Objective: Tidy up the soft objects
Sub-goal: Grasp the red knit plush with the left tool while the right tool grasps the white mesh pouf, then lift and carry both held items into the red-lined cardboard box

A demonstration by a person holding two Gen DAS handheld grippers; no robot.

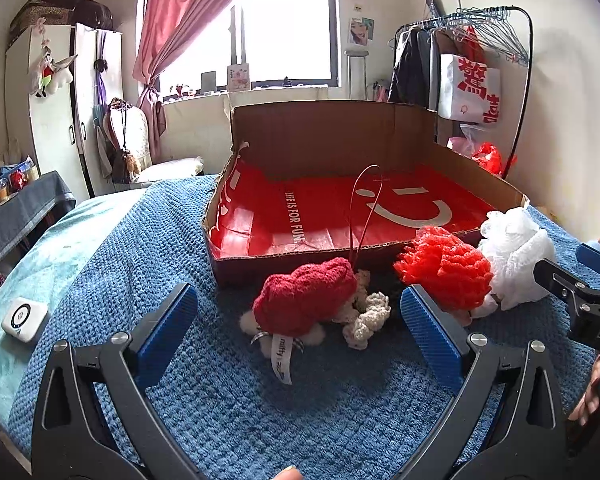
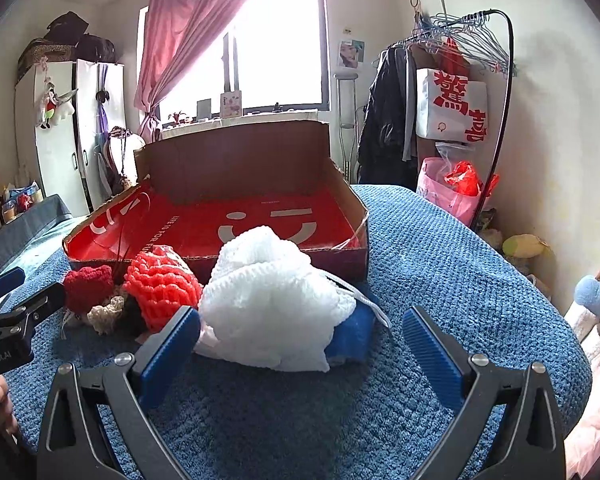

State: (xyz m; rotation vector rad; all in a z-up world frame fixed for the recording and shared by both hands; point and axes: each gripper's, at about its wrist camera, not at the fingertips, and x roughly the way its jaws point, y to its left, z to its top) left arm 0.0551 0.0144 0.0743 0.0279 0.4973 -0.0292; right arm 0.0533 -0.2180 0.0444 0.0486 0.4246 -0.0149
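Hiding blue cloth (image 2: 350, 338): white knit (image 2: 268, 300). Left claw (image 1: 300, 320), right claw (image 2: 302, 334) both released.

A pink curtain (image 1: 172, 36) hangs tied back at the upper left of the bright window (image 1: 288, 20). At far left stands a white wardrobe (image 1: 56, 92) with a stuffed toy (image 1: 52, 72) dangling on its door. Upper right, a clothes rack (image 2: 476, 80) carries wire hangers, dark coats and a white bag with red characters (image 2: 452, 106). A small white device (image 1: 23, 318) lies at lower left on the teal sheet.
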